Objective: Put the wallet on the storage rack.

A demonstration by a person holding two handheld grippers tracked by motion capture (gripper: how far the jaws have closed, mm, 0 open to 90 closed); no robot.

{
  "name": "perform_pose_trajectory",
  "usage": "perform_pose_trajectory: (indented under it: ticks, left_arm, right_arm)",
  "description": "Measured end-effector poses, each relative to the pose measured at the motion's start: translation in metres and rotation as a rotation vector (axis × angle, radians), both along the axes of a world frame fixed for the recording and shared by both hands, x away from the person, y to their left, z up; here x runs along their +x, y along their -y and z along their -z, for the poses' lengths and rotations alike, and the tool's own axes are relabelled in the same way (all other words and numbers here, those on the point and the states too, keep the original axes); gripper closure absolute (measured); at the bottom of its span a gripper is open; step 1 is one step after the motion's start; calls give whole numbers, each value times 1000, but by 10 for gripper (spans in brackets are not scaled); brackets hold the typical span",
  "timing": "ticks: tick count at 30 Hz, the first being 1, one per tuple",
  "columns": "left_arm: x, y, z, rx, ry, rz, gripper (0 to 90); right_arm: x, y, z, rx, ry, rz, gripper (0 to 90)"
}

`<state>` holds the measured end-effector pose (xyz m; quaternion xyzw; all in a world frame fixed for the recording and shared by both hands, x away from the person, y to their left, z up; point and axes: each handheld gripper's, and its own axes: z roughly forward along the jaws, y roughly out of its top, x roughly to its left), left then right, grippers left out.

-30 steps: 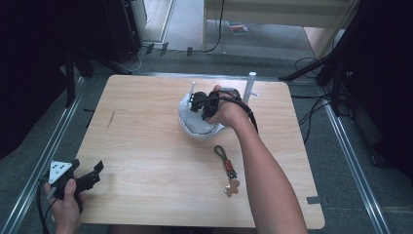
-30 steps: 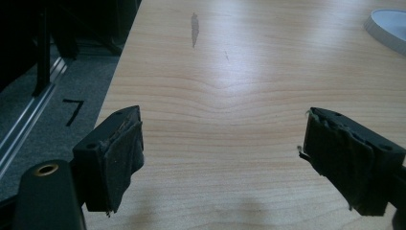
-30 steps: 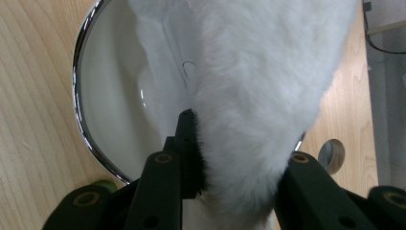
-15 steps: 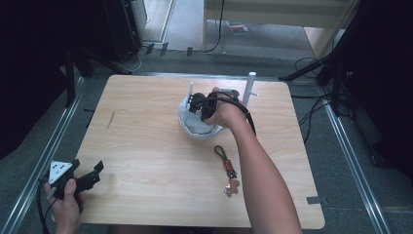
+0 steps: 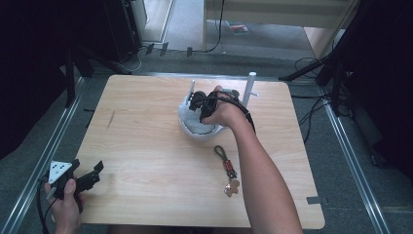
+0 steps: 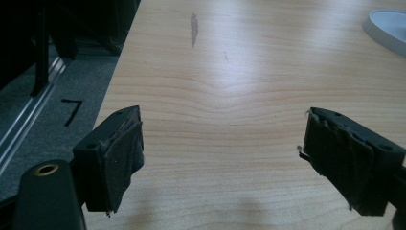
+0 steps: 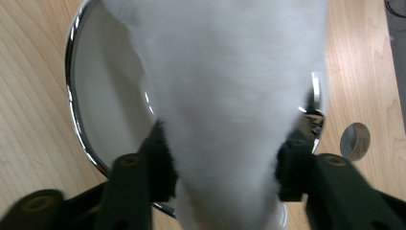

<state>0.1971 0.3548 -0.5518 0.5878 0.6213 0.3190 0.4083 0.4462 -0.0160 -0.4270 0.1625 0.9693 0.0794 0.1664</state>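
A round white dish with a chrome rim [image 7: 72, 96] sits at the table's far middle [image 5: 195, 129]. Over it, my right gripper [image 7: 222, 158] is shut on a soft white cloth [image 7: 225, 96] that hangs between the jaws and hides most of the dish's inside. From above, the right gripper [image 5: 197, 103] is at the dish's far rim, with the hand behind it. My left gripper [image 5: 92, 173] is held at the near left corner of the table. Its jaws stand wide apart with bare wood between them, so the left gripper [image 6: 222, 143] is open.
Two thin white posts [image 5: 251, 85] [image 5: 192, 88] stand upright beside the dish. A keychain with a dark loop and a small brown charm [image 5: 228, 171] lies on the wood near the right forearm. A small grey disc [image 7: 354, 141] lies beside the dish. The left table edge [image 6: 112, 86] drops to a dark floor.
The right hand and its gripper have shifted slightly to the left over the dish. The left hand has not moved.
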Motion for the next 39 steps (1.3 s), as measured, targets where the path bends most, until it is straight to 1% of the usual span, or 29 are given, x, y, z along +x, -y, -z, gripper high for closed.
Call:
perform_pose_trajectory:
  ticks: [1, 2, 4, 6, 9, 10, 13, 14, 16, 18, 19, 22, 25, 27, 29, 31, 34, 39]
  left_arm:
    - [0, 0, 0, -3, 0, -1, 141]
    - [0, 0, 0, -4, 1, -2, 141]
    - [0, 0, 0, -4, 2, -2, 141]
    - [0, 0, 0, -4, 2, -3, 141]
    - [0, 0, 0, -3, 1, -3, 141]
    - [0, 0, 0, 0, 1, -2, 141]
    - [0, 0, 0, -2, 2, -3, 141]
    - [0, 0, 0, -2, 2, -3, 141]
    - [0, 0, 0, -2, 1, -3, 140]
    - [0, 0, 0, -4, 1, -2, 140]
    - [0, 0, 0, -4, 0, -3, 141]
    - [0, 0, 0, -5, 1, -3, 140]
    - [0, 0, 0, -5, 0, -3, 141]
    - [0, 0, 0, -5, 0, -3, 141]
    - [0, 0, 0, -4, -1, -2, 141]
    - [0, 0, 0, -4, -1, -2, 140]
    - [0, 0, 0, -6, 0, -3, 140]
    - [0, 0, 0, -3, -3, -3, 140]
  right_arm:
    - [0, 1, -3, 13, -3, 6, 483]
    - [0, 3, -9, 38, -10, 16, 445]
    - [0, 8, -17, 62, -14, 35, 425]
    - [-1, 11, -23, 63, -18, 41, 416]
    - [-4, 13, -25, 36, -23, 21, 406]
    - [-5, 13, -27, 44, -27, 22, 394]
    - [-4, 15, -35, 96, -17, 75, 365]
    - [-4, 15, -37, 100, -17, 73, 361]
    - [-4, 15, -39, 90, -17, 67, 353]
    - [-5, 16, -44, 97, -17, 68, 353]
    - [-5, 16, -46, 103, -18, 75, 359]
    - [-7, 17, -51, 114, -22, 70, 393]
    - [-7, 17, -55, 115, -25, 69, 398]
    - [-8, 17, -58, 130, -26, 72, 386]
    - [-8, 16, -62, 146, -28, 81, 346]
    - [-9, 15, -65, 138, -26, 83, 318]
    - [-12, 14, -70, 129, -34, 90, 291]
    - [-15, 16, -77, 131, -44, 112, 288]
